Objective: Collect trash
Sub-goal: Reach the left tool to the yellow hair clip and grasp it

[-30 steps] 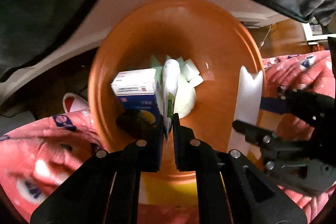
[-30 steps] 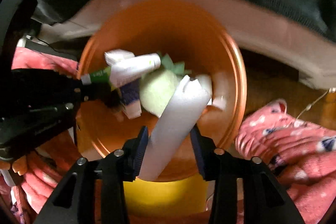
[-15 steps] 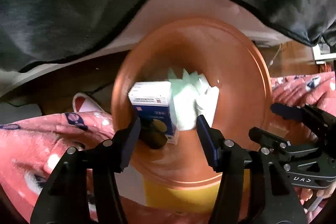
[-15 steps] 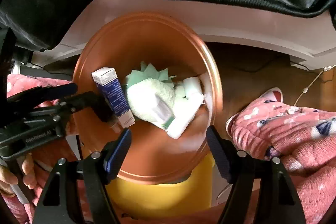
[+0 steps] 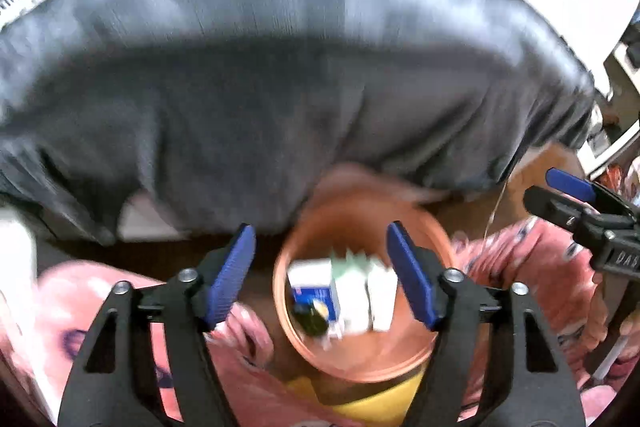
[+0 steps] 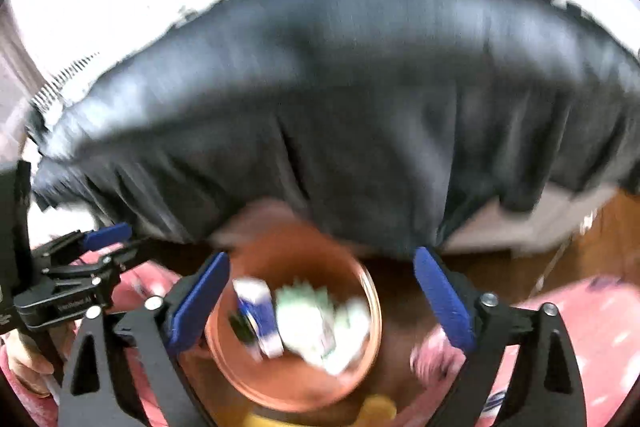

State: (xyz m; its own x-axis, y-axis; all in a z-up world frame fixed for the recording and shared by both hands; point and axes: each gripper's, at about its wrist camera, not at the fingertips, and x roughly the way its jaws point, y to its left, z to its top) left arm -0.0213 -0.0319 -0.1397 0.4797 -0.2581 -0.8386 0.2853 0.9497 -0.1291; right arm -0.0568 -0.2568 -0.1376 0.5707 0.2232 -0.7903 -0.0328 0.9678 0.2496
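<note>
A dark grey blanket [image 5: 280,67] fills the upper half of both of my views, blurred. Below it, at lower centre, sits the orange bin [image 5: 400,359], and pink patterned fabric [image 6: 592,315] lies at the lower corners. Inside the bin the trash now rests in 1 heap: a blue and white box [image 5: 314,293], green paper [image 6: 306,301] and white tubes [image 5: 382,301].

A second ago my left tool [image 5: 322,275] pinched a tube and my right tool [image 6: 322,303] pinched a white roll over the bin. Both have just been opening; the jaws now stand spread with nothing between them, and the bin looks smaller and lower in frame. I judge both pieces delivered, so I am free to fetch more.
</note>
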